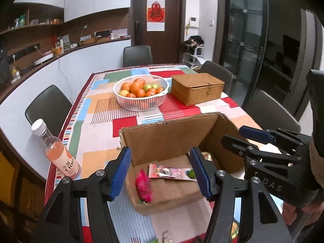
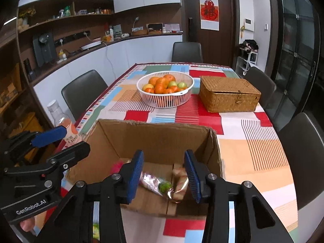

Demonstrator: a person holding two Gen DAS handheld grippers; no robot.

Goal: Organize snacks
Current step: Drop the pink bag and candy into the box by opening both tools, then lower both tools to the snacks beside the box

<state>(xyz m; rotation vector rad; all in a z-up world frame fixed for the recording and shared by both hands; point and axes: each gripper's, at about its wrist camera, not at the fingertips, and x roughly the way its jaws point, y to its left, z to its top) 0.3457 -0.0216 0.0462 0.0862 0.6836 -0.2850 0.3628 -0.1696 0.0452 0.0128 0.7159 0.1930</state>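
An open cardboard box [image 1: 162,139] [image 2: 154,139] stands on the table in front of both grippers. Inside lie a pink snack packet [image 1: 144,186], a flat printed packet [image 1: 172,173] [image 2: 154,184] and a brownish wrapped snack [image 2: 180,180]. My left gripper [image 1: 161,174] is open and empty, hovering above the box's near left side. My right gripper [image 2: 164,176] is open and empty above the box's near edge. Each gripper shows in the other's view: the right gripper [image 1: 249,139], the left gripper [image 2: 60,139].
A pink drink bottle [image 1: 56,154] [image 2: 64,123] stands at the table's left edge. A white basket of fruit [image 1: 141,93] [image 2: 165,89] and a lidded wicker box [image 1: 197,88] [image 2: 228,94] sit farther back. Dark chairs surround the table.
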